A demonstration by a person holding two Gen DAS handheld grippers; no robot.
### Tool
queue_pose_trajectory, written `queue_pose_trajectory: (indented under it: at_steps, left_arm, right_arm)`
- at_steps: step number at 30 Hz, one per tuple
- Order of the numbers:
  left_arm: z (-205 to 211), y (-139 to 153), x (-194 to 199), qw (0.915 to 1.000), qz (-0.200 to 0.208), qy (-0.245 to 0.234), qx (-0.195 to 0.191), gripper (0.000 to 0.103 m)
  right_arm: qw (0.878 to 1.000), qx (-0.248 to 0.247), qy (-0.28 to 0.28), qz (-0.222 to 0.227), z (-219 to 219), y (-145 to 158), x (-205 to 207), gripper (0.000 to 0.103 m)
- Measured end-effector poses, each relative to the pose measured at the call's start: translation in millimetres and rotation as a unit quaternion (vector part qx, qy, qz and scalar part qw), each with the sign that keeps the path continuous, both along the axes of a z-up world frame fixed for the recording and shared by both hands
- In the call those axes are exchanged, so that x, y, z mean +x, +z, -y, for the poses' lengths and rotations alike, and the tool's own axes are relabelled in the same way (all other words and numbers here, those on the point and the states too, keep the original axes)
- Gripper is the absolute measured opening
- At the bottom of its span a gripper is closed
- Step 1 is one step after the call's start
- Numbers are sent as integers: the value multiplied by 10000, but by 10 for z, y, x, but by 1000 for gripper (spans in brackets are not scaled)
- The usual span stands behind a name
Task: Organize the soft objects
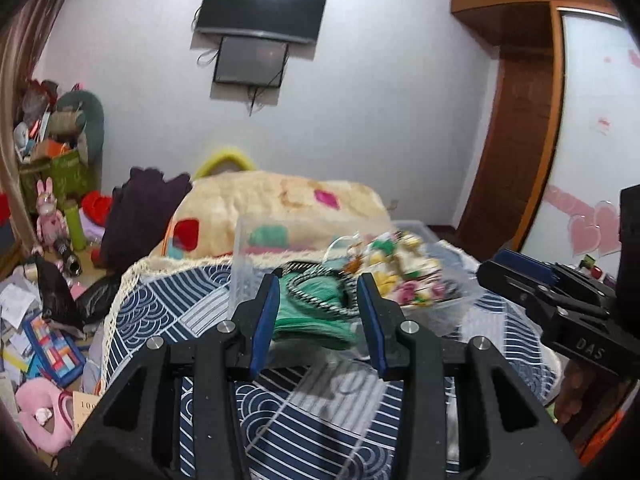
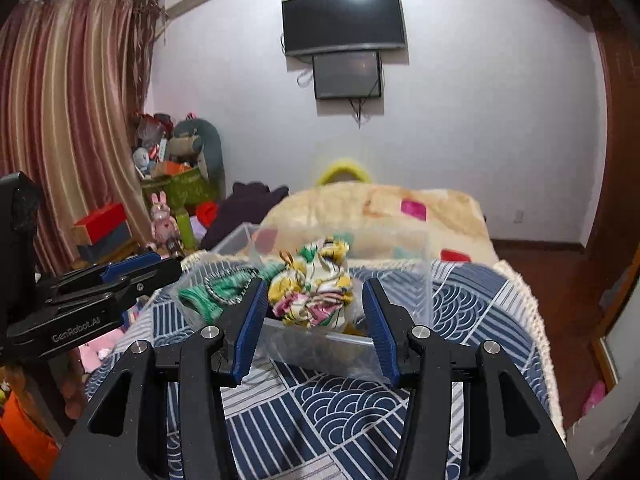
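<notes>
A clear plastic bin (image 2: 320, 344) stands on the blue patterned bedspread (image 2: 352, 412). Inside lie a green cloth with a black-and-white cord (image 1: 316, 308) and a floral yellow, pink and green bundle (image 2: 316, 288). The bundle also shows in the left wrist view (image 1: 404, 268). My left gripper (image 1: 318, 284) is open and empty, its fingers framing the green cloth just in front of the bin. My right gripper (image 2: 314, 292) is open and empty, its fingers either side of the floral bundle. Each gripper shows at the edge of the other's view.
A cream blanket with coloured patches (image 1: 280, 208) lies heaped behind the bin, a dark purple garment (image 1: 140, 212) to its left. Toys, boxes and papers (image 1: 48, 320) crowd the floor at left. A wardrobe (image 1: 520, 140) stands at right. Screens (image 2: 344, 24) hang on the wall.
</notes>
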State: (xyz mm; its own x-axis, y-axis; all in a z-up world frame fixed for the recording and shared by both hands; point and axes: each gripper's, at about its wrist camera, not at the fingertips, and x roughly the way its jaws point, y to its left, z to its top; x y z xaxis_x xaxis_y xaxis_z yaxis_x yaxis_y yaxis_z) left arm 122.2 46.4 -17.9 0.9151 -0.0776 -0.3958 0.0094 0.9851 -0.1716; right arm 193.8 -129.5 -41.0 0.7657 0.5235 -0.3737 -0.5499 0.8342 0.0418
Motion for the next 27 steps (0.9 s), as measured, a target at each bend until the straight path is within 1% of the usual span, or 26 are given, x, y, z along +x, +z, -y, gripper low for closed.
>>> queue_pose_trajectory:
  at_steps: [5, 7, 8, 9, 10, 11, 12, 14, 15, 16, 18, 19, 20, 21, 27]
  left_arm:
    - [121, 190, -259, 9992, 317, -142, 184, 39]
    - [153, 246, -362, 9987, 427, -185, 201, 43]
    - [161, 262, -400, 9985, 471, -183, 207, 47]
    - [170, 281, -446, 9982, 532, -165, 221, 54]
    - [181, 298, -486, 9979, 587, -150, 233, 58]
    - [192, 315, -534, 9974, 665, -118, 252, 66]
    - [197, 327, -569, 9970, 726, -78, 270, 73]
    - [206, 343, -626, 9964, 797, -45, 289, 78]
    - [204, 350, -650, 9963, 811, -44, 284, 81]
    - [202, 350, -656, 9963, 819, -41, 272, 83]
    - [196, 350, -693, 9960, 851, -23, 260, 91]
    - [196, 349, -714, 9957, 878, -9, 278, 93]
    - [197, 345, -741, 9954, 909, 22, 304, 97]
    - [202, 343, -767, 9948, 953, 80, 342, 101]
    - [233, 322, -818, 9943, 977, 144, 394, 103]
  right_arm:
    - [9996, 124, 26, 269, 64, 130, -164, 46]
    - [9993, 154, 41, 345, 87, 169, -218, 48]
    - [9992, 158, 45, 371, 91, 177, -238, 53]
    - [9990, 153, 32, 412, 96, 184, -264, 60]
    - [9988, 139, -1, 472, 97, 192, -293, 64]
    - [9986, 137, -26, 515, 108, 188, -318, 70]
    - [9983, 142, -45, 567, 113, 191, -348, 72]
    - [9979, 151, -70, 633, 112, 196, -394, 80]
    - [9976, 163, -90, 667, 115, 200, -414, 82]
    - [9972, 179, -124, 714, 115, 205, -434, 84]
    - [9967, 187, -158, 769, 134, 200, -465, 85]
    - [9965, 195, -165, 792, 137, 200, -473, 89]
    - [9963, 219, -183, 812, 140, 198, -484, 98]
    - [9960, 247, -206, 834, 150, 191, -495, 102]
    - [9948, 224, -321, 938, 174, 139, -565, 103]
